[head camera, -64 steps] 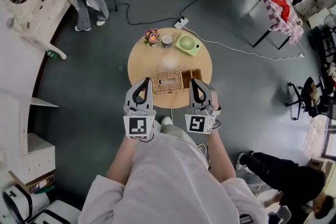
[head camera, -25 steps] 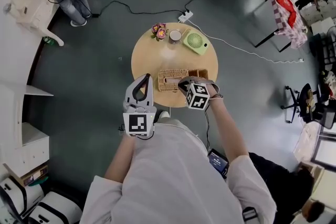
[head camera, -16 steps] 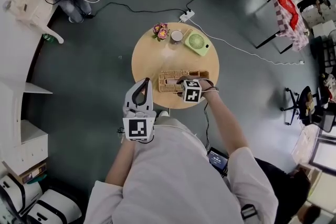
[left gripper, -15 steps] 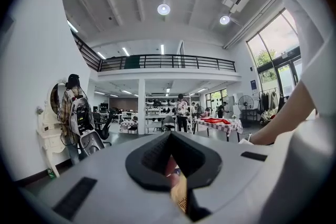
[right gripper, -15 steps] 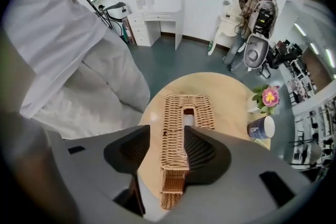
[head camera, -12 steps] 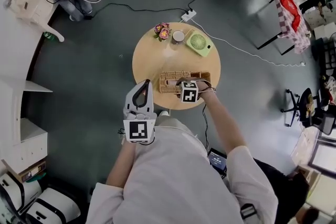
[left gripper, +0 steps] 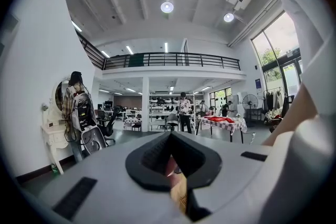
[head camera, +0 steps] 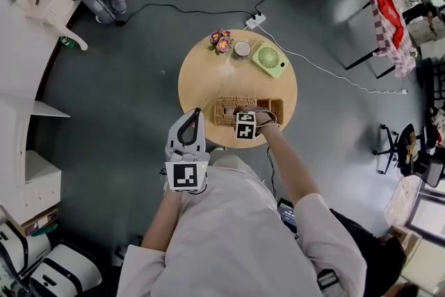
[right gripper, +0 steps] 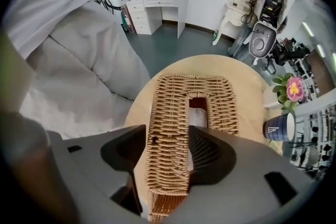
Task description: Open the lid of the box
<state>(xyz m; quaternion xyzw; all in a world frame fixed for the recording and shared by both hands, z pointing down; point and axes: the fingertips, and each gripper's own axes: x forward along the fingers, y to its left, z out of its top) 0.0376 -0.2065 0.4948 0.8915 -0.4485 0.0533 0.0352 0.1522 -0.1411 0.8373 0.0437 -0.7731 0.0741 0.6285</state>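
Lid [right gripper: 168,97] of the wicker box [head camera: 268,108] — lying flat, near end poking right in between the jaws of the right gripper [right gripper: 167,139]. Jaws spread wide and opening, one pad on either side of the woven strip, not squeezing it as far as can be seen. Slot in the lid just past the jaw tips, with a bit of white tissue [right gripper: 198,117] showing through. Darker side of the box peeking out right under the lid's near end, low down between the jaws. Round table [right gripper: 252,86] beyond the tips. Off to the right of the right jaw, a dark cup [right gripper: 276,127], with a pink flower [right gripper: 294,89] past it.

Left gripper [left gripper: 170,139] — jaws closed together, nothing gripped, aimed out across the room. Only a sliver of wicker visible low in the gap under the tips. In the head view, parked by the table's near edge, box ahead and off to the right of its tips, clear of the lid.
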